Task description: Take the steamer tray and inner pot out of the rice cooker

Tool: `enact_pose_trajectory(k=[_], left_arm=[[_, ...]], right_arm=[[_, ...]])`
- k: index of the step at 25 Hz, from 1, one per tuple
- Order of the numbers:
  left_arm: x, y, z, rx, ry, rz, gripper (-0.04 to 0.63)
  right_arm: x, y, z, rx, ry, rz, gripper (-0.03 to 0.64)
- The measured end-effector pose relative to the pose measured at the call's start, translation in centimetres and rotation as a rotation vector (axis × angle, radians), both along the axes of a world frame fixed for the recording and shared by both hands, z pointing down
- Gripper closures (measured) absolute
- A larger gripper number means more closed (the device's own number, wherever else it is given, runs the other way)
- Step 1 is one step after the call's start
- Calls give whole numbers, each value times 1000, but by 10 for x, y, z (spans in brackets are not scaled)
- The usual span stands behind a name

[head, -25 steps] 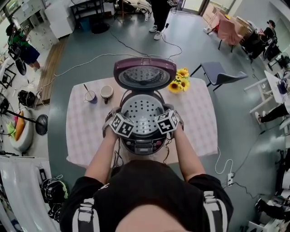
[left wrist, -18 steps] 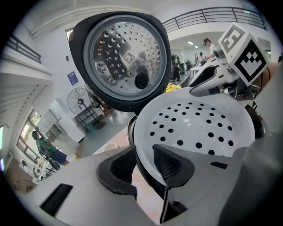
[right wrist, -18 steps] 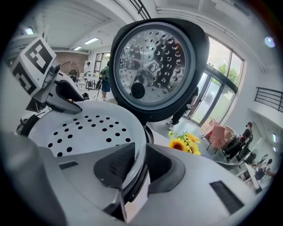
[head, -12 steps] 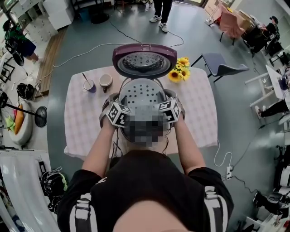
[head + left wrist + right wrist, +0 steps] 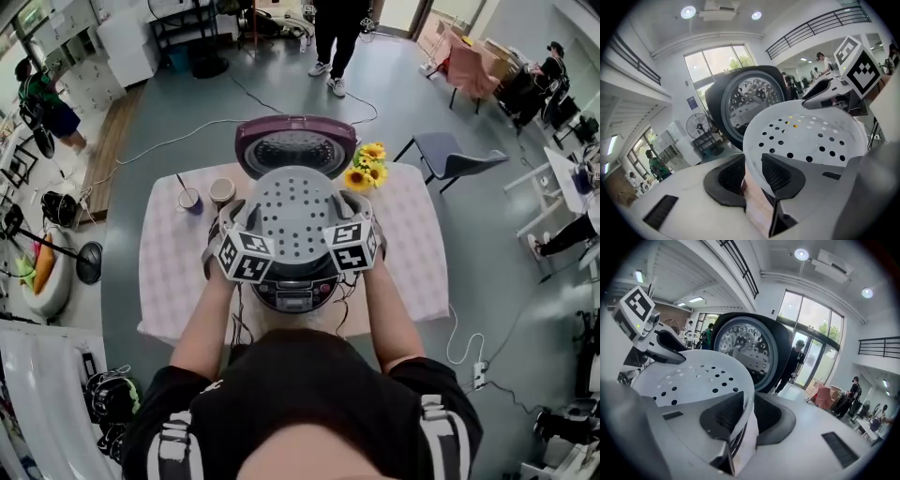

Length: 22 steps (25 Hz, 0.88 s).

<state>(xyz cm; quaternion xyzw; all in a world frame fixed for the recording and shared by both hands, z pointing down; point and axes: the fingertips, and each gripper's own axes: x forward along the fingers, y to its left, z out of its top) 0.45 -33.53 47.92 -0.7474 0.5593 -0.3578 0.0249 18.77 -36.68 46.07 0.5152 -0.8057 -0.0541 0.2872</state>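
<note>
Evidently the steamer tray is being gripped on opposite rims by the left tool and right tool, their jaws having just been closing on it, so it is hanging level over the rice cooker.

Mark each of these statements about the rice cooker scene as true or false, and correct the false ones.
1. The left gripper and the right gripper clamp the steamer tray by its rim. True; their jaws have just been closing tighter, with the rim between them.
2. The lid of the rice cooker is shut. False: it stands open behind the tray.
3. The sunflowers are left of the cooker. False: in the head view they are at its right.
4. Two cups stand on the table. True.
</note>
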Motion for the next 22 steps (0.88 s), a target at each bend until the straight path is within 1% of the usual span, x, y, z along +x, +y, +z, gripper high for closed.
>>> enact_pose_trajectory(k=[5,10,16,22], left_arm=[[6,14,-23,41,8,0,485],[6,34,-35,66,20,-34,486],[-1,60,-44,70,37,-91,492],[-16,84,-47,70,57,-135,492]], right_arm=[[6,14,-21,40,-22,-2,546],[4,26,-34,61,-48,-30,550],[-5,42,-42,71,-83,-77,555],[-24,56,-48,75,-92,-135,557]])
